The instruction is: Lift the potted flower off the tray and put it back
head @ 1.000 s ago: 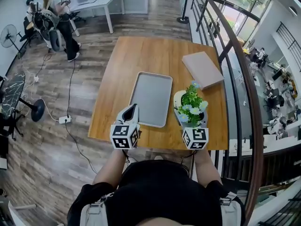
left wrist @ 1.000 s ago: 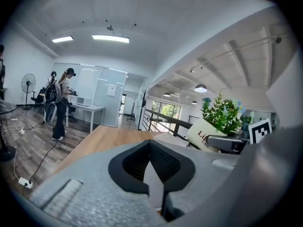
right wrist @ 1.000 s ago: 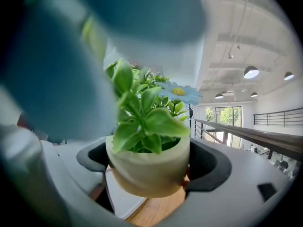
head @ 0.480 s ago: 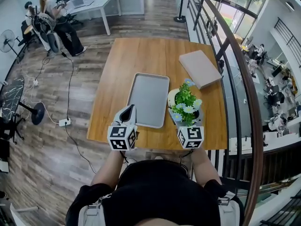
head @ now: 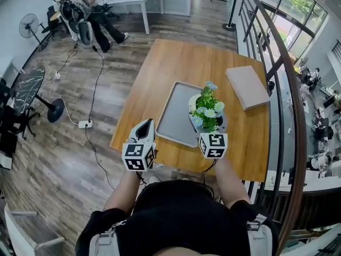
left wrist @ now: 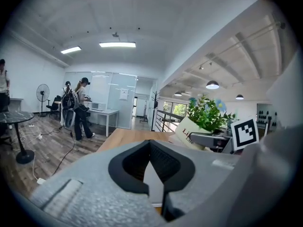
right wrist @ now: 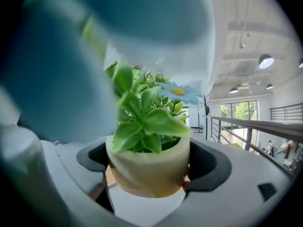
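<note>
The right gripper (head: 209,129) squeezes the potted flower (head: 206,109) between its jaws. The tray (head: 176,116) lies just under it. To its left, the left gripper (head: 145,126) is pinched closed, holding nothing.

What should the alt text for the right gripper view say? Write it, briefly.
The right gripper is shut on a potted flower: a cream pot of green leaves with one pale blue daisy. A blurred blue-green shape fills the upper left; a railing and ceiling lamps show at right.
</note>
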`<state>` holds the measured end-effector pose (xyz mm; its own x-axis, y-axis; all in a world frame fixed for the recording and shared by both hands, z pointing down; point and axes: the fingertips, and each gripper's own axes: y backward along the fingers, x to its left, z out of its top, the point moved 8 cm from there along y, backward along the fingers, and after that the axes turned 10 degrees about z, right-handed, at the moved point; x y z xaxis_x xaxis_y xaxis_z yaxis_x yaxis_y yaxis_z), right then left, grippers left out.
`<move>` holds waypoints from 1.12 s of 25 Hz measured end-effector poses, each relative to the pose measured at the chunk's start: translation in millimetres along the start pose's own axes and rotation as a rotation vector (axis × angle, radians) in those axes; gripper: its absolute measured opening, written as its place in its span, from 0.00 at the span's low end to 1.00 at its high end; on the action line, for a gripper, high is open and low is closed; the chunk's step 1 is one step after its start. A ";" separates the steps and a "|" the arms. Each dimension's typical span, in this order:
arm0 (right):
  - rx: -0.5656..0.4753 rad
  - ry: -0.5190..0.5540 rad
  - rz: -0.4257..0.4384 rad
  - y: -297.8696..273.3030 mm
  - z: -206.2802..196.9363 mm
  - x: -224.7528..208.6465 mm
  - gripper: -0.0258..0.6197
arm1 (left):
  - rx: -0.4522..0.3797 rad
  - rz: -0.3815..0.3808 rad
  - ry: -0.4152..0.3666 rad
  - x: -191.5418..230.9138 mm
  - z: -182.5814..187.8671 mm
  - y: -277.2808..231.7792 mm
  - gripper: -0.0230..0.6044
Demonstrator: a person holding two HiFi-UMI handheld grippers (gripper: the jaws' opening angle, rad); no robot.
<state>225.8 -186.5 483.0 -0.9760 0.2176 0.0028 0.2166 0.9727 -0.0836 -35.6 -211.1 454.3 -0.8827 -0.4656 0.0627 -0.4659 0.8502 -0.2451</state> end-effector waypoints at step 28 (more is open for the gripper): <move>0.368 -0.136 -0.062 -110.9 -159.3 5.4 0.80 | 0.035 0.328 0.058 103.3 -25.4 68.3 0.06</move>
<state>199.8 -280.2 651.0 -0.9863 0.1225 -0.1106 0.1591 0.8843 -0.4391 -160.2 -194.9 468.6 -0.9877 -0.1531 0.0303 -0.1552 0.9431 -0.2940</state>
